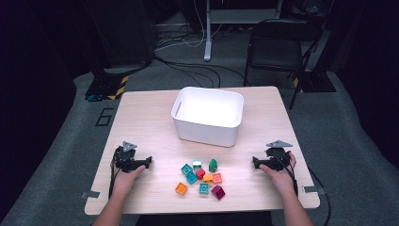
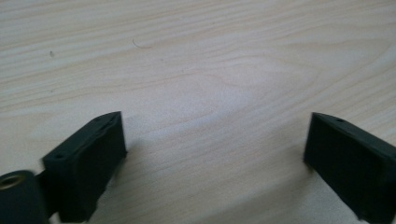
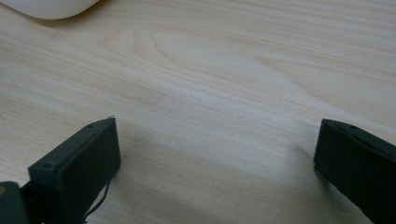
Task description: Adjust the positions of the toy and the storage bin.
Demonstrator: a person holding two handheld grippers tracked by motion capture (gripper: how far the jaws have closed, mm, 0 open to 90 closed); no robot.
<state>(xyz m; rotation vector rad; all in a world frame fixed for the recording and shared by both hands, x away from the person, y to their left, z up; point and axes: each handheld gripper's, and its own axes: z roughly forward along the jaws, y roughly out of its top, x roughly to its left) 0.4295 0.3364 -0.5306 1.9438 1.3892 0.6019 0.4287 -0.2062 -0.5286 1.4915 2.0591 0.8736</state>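
Two hand-held grippers, left [image 1: 149, 161] and right [image 1: 254, 162], rest wide apart and empty on the tabletop [image 1: 141, 127], flanking clustered toy blocks [image 1: 202, 177] before the white bin [image 1: 207, 115]. Risk: tight packing invites nudging neighbours during pickup.

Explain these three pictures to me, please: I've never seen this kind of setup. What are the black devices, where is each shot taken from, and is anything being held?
A person sits at a wooden table and holds a hand-operated gripper in each hand; there is no robot arm. The high view looks down from above: the left gripper is at the left, the right gripper at the right. The other two pictures come from cameras riding on those grippers, looking along their black jaws. In both, the jaws stand wide apart over bare wood, so nothing is held. Between the hands lies a cluster of small toy bricks in orange, teal, red, green and dark pink. Behind them stands a white bin; its rounded corner shows in the right gripper view.
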